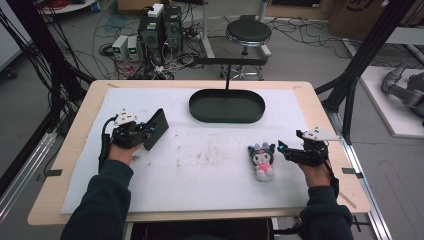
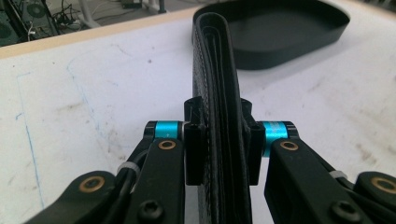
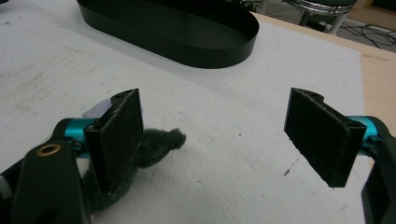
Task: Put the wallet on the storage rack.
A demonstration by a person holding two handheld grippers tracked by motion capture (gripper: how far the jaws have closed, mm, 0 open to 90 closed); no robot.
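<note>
My left tongs point(image 2: 223, 140) clench a black wallet point(image 2: 219, 88) on edge, above the white mat point(image 1: 200, 170) near the tray point(image 1: 227, 106). My right tongs point(image 3: 215, 135) gape, the plush point(image 1: 263, 161) just beside one jaw.

Left tool point(image 1: 145, 131) is raised on a bent wrist, its jaws clamped tight; right tool point(image 1: 286, 149) sits low and level, jaws spread wide, both dark-sleeved forearms reaching in from below.
</note>
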